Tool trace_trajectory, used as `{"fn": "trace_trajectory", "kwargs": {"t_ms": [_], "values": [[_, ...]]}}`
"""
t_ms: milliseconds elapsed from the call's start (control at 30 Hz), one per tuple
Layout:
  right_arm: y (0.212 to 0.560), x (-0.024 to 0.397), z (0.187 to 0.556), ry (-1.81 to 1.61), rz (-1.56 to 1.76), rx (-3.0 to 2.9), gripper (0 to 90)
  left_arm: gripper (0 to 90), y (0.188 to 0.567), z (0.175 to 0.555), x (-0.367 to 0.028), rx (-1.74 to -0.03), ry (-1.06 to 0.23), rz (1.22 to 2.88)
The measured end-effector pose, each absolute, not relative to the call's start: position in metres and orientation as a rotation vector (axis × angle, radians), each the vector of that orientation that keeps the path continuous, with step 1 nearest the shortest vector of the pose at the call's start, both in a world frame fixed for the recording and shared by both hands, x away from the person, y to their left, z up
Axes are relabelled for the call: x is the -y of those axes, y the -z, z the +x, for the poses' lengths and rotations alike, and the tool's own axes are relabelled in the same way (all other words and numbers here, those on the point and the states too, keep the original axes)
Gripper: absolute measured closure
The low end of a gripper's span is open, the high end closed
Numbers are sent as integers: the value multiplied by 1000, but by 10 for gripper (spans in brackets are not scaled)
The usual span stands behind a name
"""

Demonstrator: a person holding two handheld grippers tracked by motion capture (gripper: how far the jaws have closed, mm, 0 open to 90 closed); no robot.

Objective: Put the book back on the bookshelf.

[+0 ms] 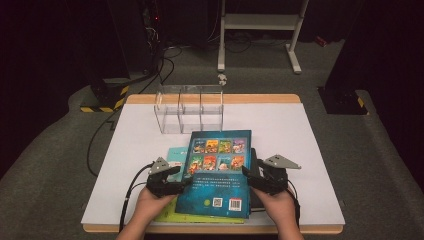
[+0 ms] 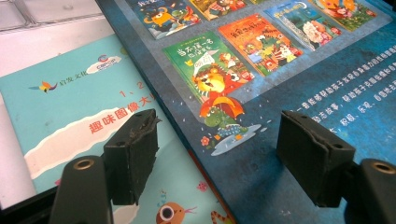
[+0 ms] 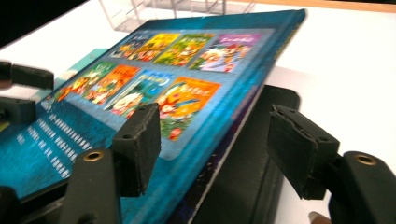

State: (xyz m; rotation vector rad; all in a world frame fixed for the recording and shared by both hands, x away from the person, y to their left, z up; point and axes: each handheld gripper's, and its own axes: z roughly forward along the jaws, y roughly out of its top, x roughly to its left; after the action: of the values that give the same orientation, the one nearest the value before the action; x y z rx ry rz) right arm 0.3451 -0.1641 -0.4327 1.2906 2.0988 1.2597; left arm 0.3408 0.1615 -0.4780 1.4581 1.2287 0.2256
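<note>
A dark blue picture book (image 1: 217, 175) lies back cover up on a small stack near the table's front edge. Under it, a teal book (image 1: 176, 156) sticks out on the left and a black book (image 1: 254, 159) on the right. My left gripper (image 1: 182, 179) stands open at the blue book's left edge. In the left gripper view one jaw hangs over the teal book (image 2: 70, 107) and the other over the blue cover (image 2: 303, 93). My right gripper (image 1: 250, 179) is open at the right edge. In the right gripper view the blue book's (image 3: 140, 93) edge runs between the jaws, above the black book (image 3: 252, 177).
A clear plastic divider rack (image 1: 190, 112) stands just beyond the stack. A yellow-green book (image 1: 170, 216) peeks out at the stack's front left. The white tabletop (image 1: 300, 130) spreads to the right, and cables trail off the left side.
</note>
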Motion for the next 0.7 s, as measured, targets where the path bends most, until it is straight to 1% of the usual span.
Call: {"fn": "trace_trajectory", "kwargs": {"t_ms": [33, 200, 700], "values": [[434, 164, 346, -1257, 1295, -2110, 384, 292, 478, 341, -161, -1228, -225, 1456], [440, 159, 346, -1249, 1281, -2114, 416, 295, 478, 340, -161, -1229, -227, 1453], [445, 161, 346, -1245, 1293, -2121, 427, 295, 473, 339, -159, -1216, -224, 1459]]}}
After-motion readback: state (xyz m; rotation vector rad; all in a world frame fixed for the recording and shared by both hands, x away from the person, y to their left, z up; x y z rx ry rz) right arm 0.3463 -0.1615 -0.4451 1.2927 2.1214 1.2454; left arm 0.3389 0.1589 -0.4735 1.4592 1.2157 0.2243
